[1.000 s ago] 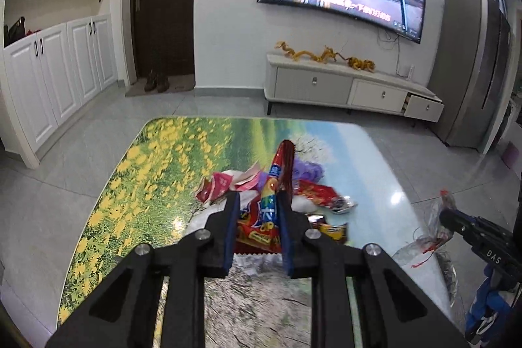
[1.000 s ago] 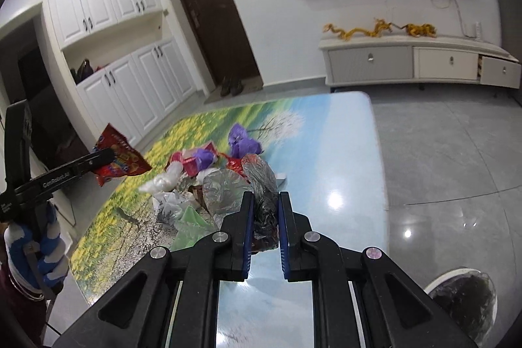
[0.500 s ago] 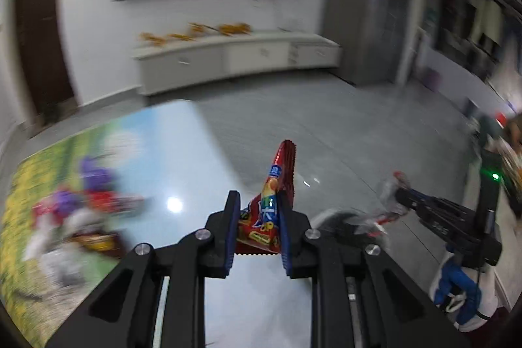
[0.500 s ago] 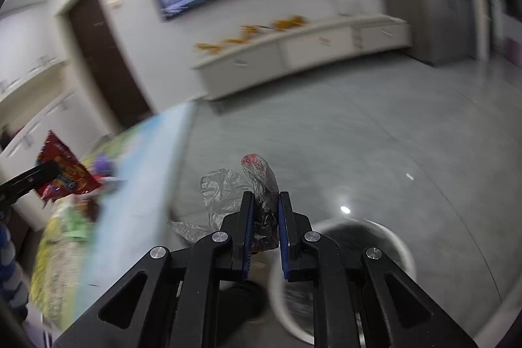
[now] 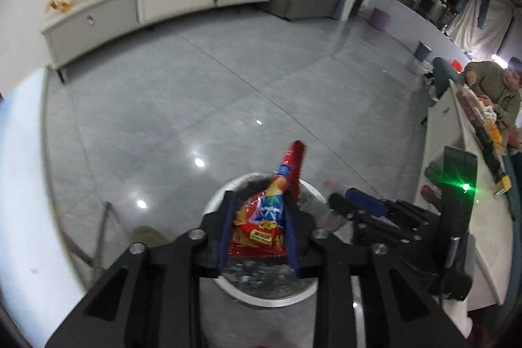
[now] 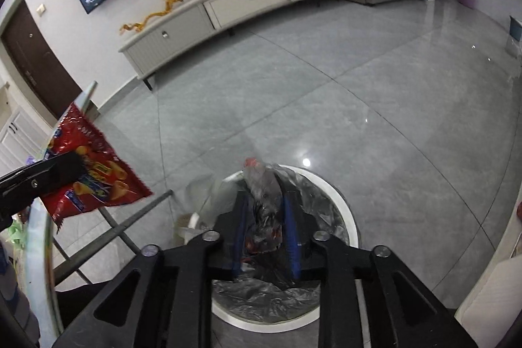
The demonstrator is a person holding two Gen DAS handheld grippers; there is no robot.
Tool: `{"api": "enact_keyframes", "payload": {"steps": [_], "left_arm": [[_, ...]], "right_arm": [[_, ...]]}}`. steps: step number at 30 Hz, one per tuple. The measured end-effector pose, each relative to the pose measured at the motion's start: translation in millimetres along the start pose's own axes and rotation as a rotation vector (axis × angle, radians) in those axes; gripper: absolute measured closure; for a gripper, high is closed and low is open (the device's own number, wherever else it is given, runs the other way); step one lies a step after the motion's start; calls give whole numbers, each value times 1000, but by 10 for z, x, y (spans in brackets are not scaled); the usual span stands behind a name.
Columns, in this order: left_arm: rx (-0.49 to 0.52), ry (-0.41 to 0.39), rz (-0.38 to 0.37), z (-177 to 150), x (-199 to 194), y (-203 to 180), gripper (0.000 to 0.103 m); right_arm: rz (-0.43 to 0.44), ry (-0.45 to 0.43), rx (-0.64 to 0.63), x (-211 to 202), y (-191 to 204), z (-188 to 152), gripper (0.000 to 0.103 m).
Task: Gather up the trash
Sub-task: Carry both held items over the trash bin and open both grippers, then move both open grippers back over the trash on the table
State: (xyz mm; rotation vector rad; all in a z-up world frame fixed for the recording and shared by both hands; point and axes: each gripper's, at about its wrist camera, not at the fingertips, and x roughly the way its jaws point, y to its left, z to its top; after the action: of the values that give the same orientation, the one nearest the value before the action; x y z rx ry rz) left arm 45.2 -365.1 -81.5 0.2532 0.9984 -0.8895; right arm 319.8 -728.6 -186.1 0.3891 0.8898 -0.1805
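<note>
Snack bag (image 5: pixel 267 224) unreadable print, left tongs (image 5: pixel 257 230), bin (image 5: pixel 261 299)

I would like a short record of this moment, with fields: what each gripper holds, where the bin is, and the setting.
left gripper: shut on red snack bag, above the bin
right gripper: shut on crumpled clear plastic wrapper, above the bin
trash bin: white, round, dark liner, on the floor
setting: grey tiled floor; TV cabinet by the wall
</note>
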Motion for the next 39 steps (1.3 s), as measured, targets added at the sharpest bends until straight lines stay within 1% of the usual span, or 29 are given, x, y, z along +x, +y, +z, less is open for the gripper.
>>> {"api": "enact_keyframes", "payload": {"steps": [1, 2, 3, 4, 5, 6, 7, 9, 11, 14, 15, 16, 19, 24, 26, 28, 31, 34, 37, 39], "left_arm": [[-3, 10, -8, 11, 48, 1, 63], [-7, 17, -15, 2, 91, 4, 61], [-12, 23, -18, 21, 119, 9, 57], [-17, 28, -22, 23, 139, 0, 55], [-23, 34, -27, 23, 159, -6, 55], [-26, 37, -30, 34, 162, 0, 55], [-25, 36, -31, 27, 149, 16, 55], [-23, 27, -27, 44, 147, -3, 55], [-24, 15, -21, 37, 102, 13, 55], [-21, -12, -11, 18, -6, 17, 55], [-20, -21, -7, 17, -34, 12, 55], [-20, -30, -2, 9, -81, 16, 55], [-24, -61, 16, -10, -245, 52, 55], [-40, -131, 59, -140, -640, 226, 55], [-52, -155, 80, -210, -803, 333, 54], [-74, -184, 108, -301, -989, 472, 47], [-129, -231, 151, -464, -1292, 744, 45], [-180, -277, 214, -666, -1608, 1043, 44], [-241, -319, 276, -892, -1939, 1370, 44], [-278, -345, 339, -1093, -2158, 1606, 43]], "right_arm": [[-7, 7, 11, -52, -93, -224, 64], [-11, 9, 16, -71, -130, -275, 62], [-14, 9, 22, -35, -228, -423, 62], [-20, 10, 31, -116, -241, -546, 62], [-23, 11, 34, -153, -234, -558, 61], [-29, 10, 43, -214, -200, -738, 61], [-33, 6, 44, -272, -213, -727, 61], [-46, -3, 67, -487, -98, -1095, 61], [-52, -18, 76, -644, -67, -1236, 61], [-70, -49, 104, -1132, 259, -1871, 61], [-69, -59, 102, -1210, 267, -1868, 61], [-69, -68, 109, -1356, 328, -2034, 61], [-60, -92, 110, -1684, 520, -2253, 61], [-22, -124, 69, -2235, 889, -2558, 61], [4, -131, 36, -2381, 1028, -2603, 59], [32, -138, 11, -2503, 1186, -2641, 57], [76, -141, -39, -2711, 1477, -2730, 55], [128, -137, -97, -2834, 1779, -2741, 52], [183, -130, -161, -2941, 2185, -2771, 50], [212, -122, -193, -2988, 2418, -2801, 50]]}}
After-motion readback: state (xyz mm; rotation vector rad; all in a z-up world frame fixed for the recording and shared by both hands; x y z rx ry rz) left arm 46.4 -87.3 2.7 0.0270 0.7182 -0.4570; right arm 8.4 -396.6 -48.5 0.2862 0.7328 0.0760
